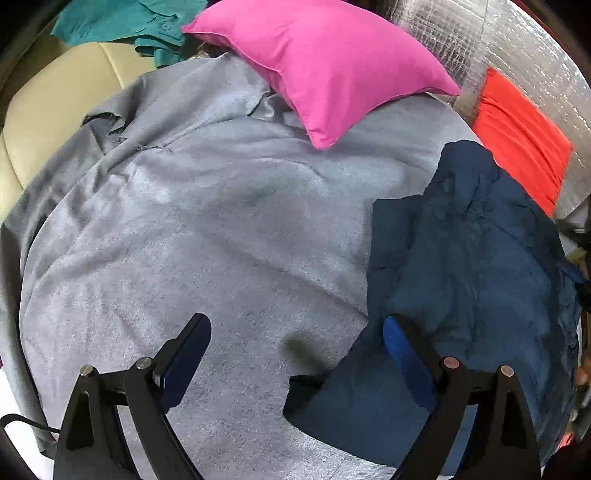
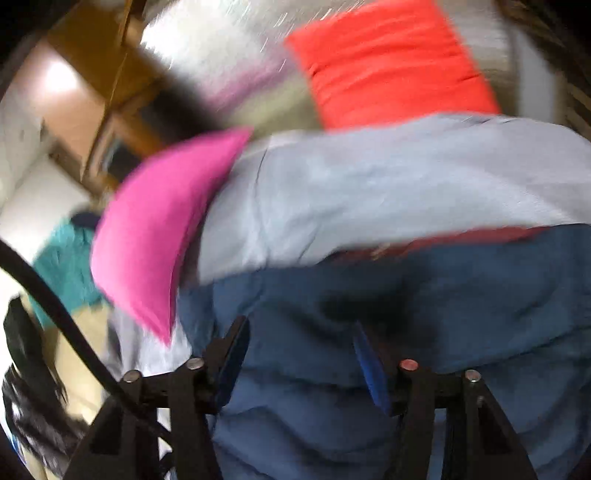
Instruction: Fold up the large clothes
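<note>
- Garments are lying heaped on the sofa [image 1: 55, 88]: we are looking at a big grey garment [image 1: 207, 229] spread wide across the seat, with a navy garment [image 1: 469, 258] bunched on its right side, overlapping its edge
- We are holding the left gripper [image 1: 295, 354] above the grey garment's near part, fingers spread wide and gripping nothing; we are judging that it is hovering there so it can drop onto a hem or onto the navy garment's near corner just beside it
- We are carrying the right gripper [image 2: 299, 362] low over the navy garment [image 2: 406, 302], its jaws parted with no cloth between them; that view is smeared, so we are not claiming whether the fingertips are touching the fabric
- A pink cushion [image 1: 325, 70] is resting on the far edge of the grey garment, which is probably pinning that edge; an orange cushion [image 1: 524, 144] is lying beyond the grey garment's far right side, and a teal garment [image 1: 125, 26] is sitting past its far left
- We are seeing free edges mostly along the grey garment's left side, where bare sofa is showing; room for folding is looking tight on the right and far sides, where the cushions are crowding in
</note>
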{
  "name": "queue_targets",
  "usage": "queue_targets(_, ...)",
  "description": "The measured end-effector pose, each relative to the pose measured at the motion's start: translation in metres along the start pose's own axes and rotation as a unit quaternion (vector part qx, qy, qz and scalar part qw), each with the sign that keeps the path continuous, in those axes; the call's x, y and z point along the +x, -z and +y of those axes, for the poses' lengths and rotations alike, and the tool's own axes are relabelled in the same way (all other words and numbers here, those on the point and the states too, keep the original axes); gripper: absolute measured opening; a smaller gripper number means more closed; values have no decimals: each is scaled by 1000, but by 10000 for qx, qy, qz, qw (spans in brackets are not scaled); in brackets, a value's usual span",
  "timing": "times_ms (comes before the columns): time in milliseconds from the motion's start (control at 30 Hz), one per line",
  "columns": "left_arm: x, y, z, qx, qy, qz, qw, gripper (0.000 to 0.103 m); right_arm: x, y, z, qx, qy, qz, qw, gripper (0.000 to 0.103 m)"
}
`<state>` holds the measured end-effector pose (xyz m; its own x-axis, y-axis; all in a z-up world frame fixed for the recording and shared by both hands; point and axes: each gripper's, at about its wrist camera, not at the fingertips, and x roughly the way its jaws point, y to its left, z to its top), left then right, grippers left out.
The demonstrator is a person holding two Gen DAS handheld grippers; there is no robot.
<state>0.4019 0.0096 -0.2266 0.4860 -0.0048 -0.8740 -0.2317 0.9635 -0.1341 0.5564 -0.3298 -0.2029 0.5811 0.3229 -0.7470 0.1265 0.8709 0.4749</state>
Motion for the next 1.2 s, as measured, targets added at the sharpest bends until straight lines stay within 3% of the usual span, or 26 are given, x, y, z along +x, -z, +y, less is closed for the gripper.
queue_targets(33,0,0,0,-2,13,8,10000,94,20,2,7,-79,194,176,9996,56)
queue_targets(133,2,1,-1,21,27,46,10000,94,53,-2,3,-102,605,148,9980,56)
queue_targets(267,1,2,-6,189,58,92,9998,94,47,-12,-4,452,336,19,9984,56)
queue_targets(433,-2,3,-7,260,90,102,9996,94,-32,10,-28,725,-128,-553,9958,57)
queue_targets(567,-4,6,-7,300,86,103,9995,94,-108,48,-73,846,-1,-994,9914,61)
queue_targets(633,-4,8,-8,326,51,90,9994,94,-136,73,-104,1048,55,-965,9898,61)
queue_targets(800,4,14,-16,503,-157,102,9986,94,-151,134,-174,1656,362,-585,9838,58)
queue_targets(867,8,15,-19,568,-213,151,9980,94,-150,155,-195,1846,173,-552,9811,44)
queue_targets(967,6,14,-20,577,-244,112,9980,94,-164,167,-205,1986,-135,-696,9775,45)
queue_targets(1033,0,10,-18,506,-123,-4,9986,94,-181,170,-208,2020,-216,-847,9755,49)
queue_targets(1133,-14,2,-17,429,177,-259,9986,94,-209,174,-225,2209,-163,-1182,9680,74)
queue_targets(1200,-19,-1,-18,448,476,-318,9974,94,-219,178,-238,2336,-117,-1284,9637,75)
